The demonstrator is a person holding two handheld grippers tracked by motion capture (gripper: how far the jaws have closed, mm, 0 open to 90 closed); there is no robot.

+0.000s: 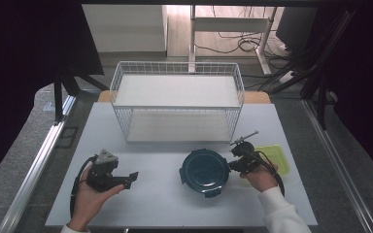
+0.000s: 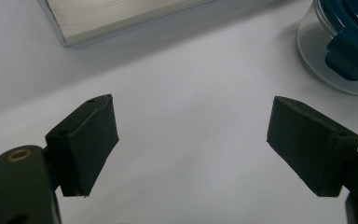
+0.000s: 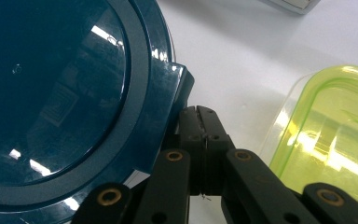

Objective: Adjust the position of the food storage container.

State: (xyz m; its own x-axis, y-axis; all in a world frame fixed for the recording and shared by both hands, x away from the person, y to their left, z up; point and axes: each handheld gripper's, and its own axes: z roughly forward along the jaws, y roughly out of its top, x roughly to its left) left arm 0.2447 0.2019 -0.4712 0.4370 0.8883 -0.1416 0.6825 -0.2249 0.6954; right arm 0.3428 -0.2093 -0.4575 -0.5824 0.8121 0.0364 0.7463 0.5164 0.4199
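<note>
The round glass box with the dark blue lid [image 1: 204,171] is set near the middle of the white counter [image 1: 155,194]. The right gripper [image 3: 198,122] is pressed together beside its latch. The left gripper [image 2: 192,140] is held apart, with nothing in it. The box could be pushed sideways into the green box [image 1: 275,158] if the latch is poked too hard.

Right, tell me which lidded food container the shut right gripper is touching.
The round dark-blue-lidded container: the right gripper sits against its clip. The rectangular yellow-green one lies apart.
</note>
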